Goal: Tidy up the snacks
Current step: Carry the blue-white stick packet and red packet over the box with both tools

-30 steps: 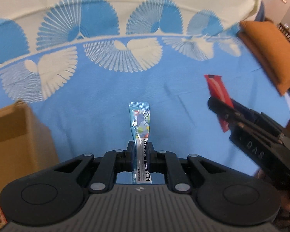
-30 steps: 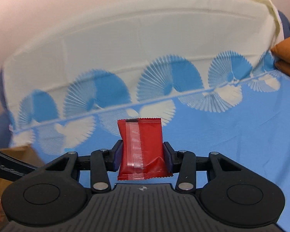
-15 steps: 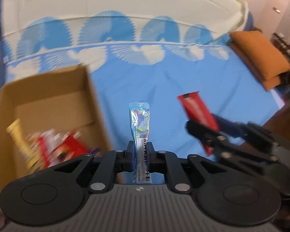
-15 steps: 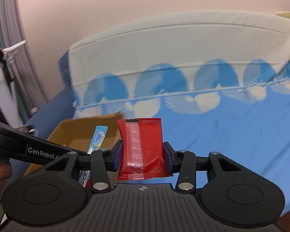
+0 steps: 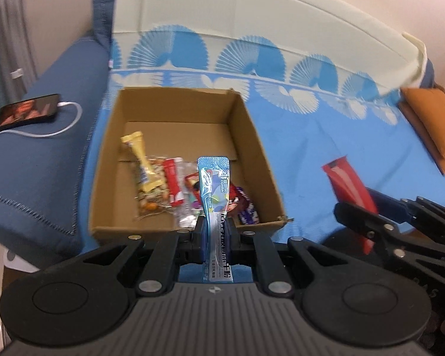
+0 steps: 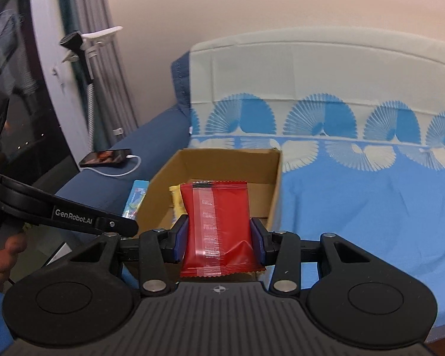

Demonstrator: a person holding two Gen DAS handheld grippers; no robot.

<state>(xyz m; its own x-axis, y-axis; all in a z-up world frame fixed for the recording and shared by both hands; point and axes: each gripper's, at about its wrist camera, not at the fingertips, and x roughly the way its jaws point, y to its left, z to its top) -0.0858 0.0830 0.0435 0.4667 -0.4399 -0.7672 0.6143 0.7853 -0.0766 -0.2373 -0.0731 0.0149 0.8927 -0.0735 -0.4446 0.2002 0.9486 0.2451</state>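
Observation:
My left gripper (image 5: 216,231) is shut on a long blue sachet (image 5: 215,190) that stands upright over the near edge of an open cardboard box (image 5: 258,151). Several snack packets (image 5: 163,187) lie inside the box. My right gripper (image 6: 219,240) is shut on a red snack packet (image 6: 218,225), held in front of the same box (image 6: 274,184), near its right wall. In the left wrist view the right gripper and its red packet (image 5: 348,187) are to the right of the box. In the right wrist view the left gripper's arm (image 6: 65,213) and the blue sachet (image 6: 135,198) are at the left.
The box sits on a blue sofa cover with white fan patterns (image 5: 311,136). A phone on a white charging cable (image 5: 26,114) lies on the dark blue armrest at the left. An orange cushion (image 5: 430,118) lies at the far right. A lamp stand (image 6: 86,59) is beyond the armrest.
Both grippers have swung left toward the box with their packets still held. The box has come from the left edge to the centre of both views.

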